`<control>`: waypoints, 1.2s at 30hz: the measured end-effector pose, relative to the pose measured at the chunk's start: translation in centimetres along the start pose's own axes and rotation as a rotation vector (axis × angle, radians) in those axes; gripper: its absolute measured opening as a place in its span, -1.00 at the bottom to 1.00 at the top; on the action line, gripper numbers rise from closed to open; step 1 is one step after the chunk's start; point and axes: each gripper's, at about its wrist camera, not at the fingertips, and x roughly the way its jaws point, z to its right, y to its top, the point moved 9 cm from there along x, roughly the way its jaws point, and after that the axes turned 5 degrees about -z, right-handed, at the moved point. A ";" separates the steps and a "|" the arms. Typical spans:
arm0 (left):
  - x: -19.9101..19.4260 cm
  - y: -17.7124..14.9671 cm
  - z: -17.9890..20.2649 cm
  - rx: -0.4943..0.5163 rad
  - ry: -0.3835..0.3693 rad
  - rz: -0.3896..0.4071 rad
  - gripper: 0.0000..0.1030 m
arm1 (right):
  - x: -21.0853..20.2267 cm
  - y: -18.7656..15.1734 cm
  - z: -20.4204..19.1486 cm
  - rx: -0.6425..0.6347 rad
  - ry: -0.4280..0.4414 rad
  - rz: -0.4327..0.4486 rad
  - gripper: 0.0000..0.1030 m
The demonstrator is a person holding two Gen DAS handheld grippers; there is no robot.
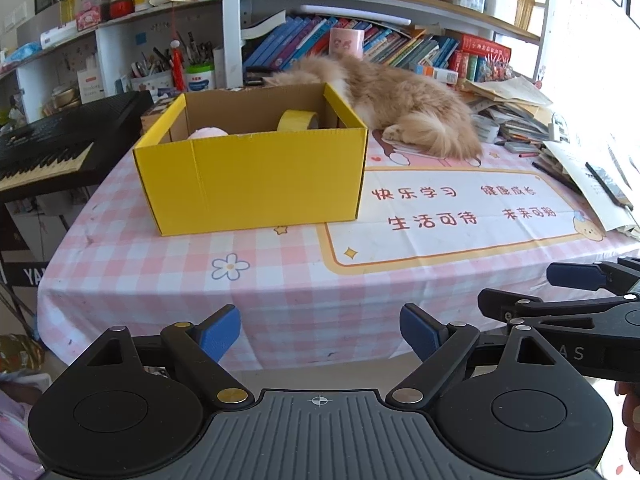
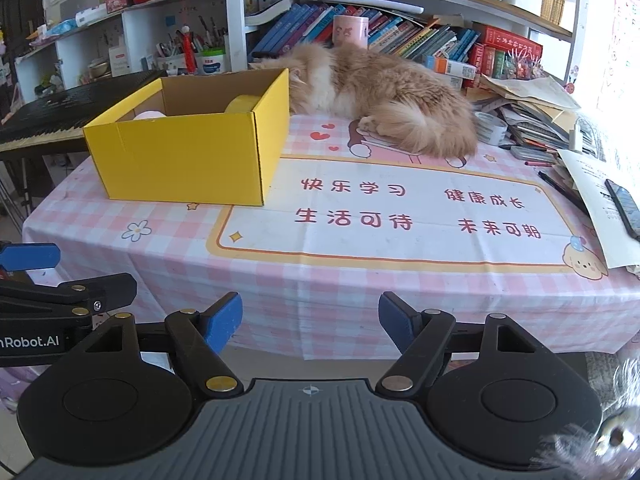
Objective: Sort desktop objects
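Waiting at the table edge, both claws empty

Hovering side by side just off the near edge of the table, the left gripper (image 1: pixel 320 334) and the right gripper (image 2: pixel 310 322) both stand wide apart at the tips, with nothing between their blue pads. Neither is over the tabletop yet.

The yellow box (image 1: pixel 256 176) sits on the pink checked tablecloth (image 1: pixel 280 280), toward the left and back of the table. Inside it I can make out a yellow tape roll (image 1: pixel 298 120) leaning against the far right corner and something pale pink (image 1: pixel 208 133) low at the left; the rest of the inside is hidden by the front wall. The middle of the cloth, with its printed red characters, carries nothing loose that I can see. What is left lies at the right: a white tape roll (image 2: pixel 491 127) just beside the tail of the sleeping cat (image 2: pixel 380 92), then pens (image 2: pixel 560 188), a grey flat case (image 2: pixel 534 155) and a dark phone-like slab (image 2: pixel 624 208) on the heap of papers (image 2: pixel 532 100).

My guess is the sorting is mostly done, or paused between picks. If more goes in the box, the white roll looks the likeliest candidate, and the right claw is nearer to it. Doing it well means coming in from the right, away from the fur, keeping the tips wide until they straddle the roll's wall, then lifting straight up before crossing to the box. The cat could stir; slow, low movements near it seem wise.
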 end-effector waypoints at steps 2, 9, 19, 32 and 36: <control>0.1 0.0 0.0 -0.001 0.007 -0.005 0.73 | 0.0 0.0 0.2 0.000 -0.005 -0.002 0.44; 0.4 -0.2 0.3 0.011 0.015 -0.021 0.73 | 0.2 -0.3 0.4 0.002 -0.008 -0.015 0.45; 0.4 -0.3 0.3 0.020 0.036 -0.025 0.91 | 0.3 -0.3 0.3 -0.003 -0.002 -0.023 0.47; 0.4 -0.4 0.2 0.015 0.036 -0.028 0.94 | 0.4 -0.4 0.3 -0.002 -0.003 -0.024 0.51; 0.4 -0.4 0.2 0.015 0.036 -0.027 0.94 | 0.4 -0.4 0.3 -0.002 -0.003 -0.025 0.51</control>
